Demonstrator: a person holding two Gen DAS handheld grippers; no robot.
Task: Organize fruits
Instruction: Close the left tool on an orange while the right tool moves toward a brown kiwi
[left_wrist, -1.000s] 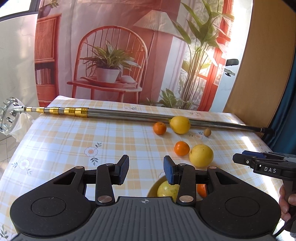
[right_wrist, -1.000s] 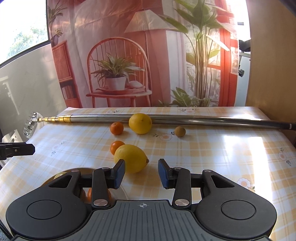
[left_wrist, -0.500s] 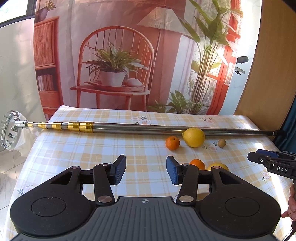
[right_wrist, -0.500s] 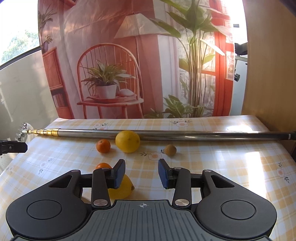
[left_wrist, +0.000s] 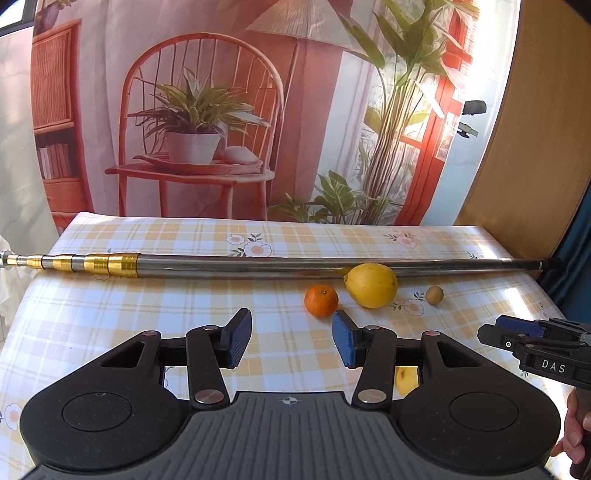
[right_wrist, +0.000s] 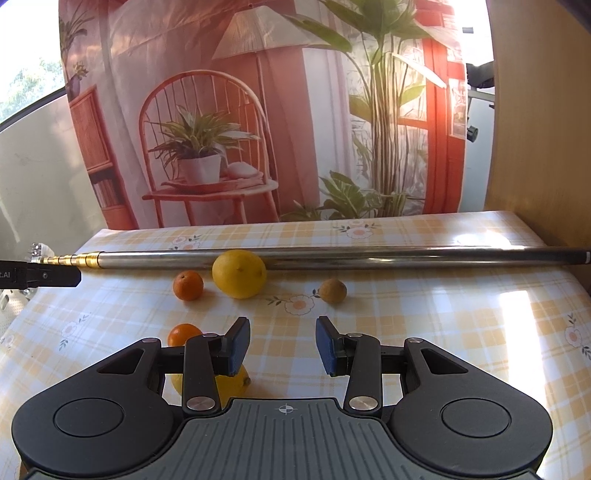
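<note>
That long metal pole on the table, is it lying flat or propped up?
Lying flat. The pole stretches across the tablecloth behind the fruit, with the big lemon against it.

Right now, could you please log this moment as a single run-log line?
left gripper open, empty | right gripper open, empty | far lemon against pole | near lemon under right fingers

home | plaid tablecloth (right_wrist: 424, 317) | printed interior backdrop (right_wrist: 258, 110)

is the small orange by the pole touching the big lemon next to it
Apart. The right wrist view shows a strip of tablecloth between the small orange and the big lemon.
</note>
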